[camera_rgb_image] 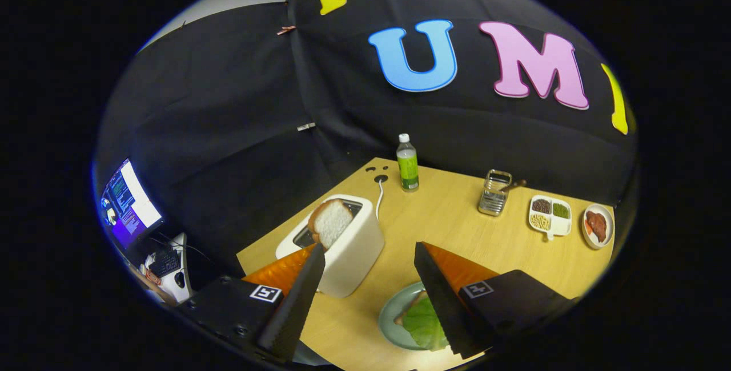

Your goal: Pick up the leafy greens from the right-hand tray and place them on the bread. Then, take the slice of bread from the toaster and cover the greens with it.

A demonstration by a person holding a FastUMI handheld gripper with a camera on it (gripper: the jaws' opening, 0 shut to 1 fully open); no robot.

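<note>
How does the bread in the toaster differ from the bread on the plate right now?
The slice in the toaster stands upright and bare, sticking out of the toaster slot just beyond the open gripper fingers. The bread on the plate lies flat, mostly covered by leafy greens. Neither is held.

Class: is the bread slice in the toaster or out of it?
In: the slice stands in the toaster slot. The open fingers hold nothing.
</note>
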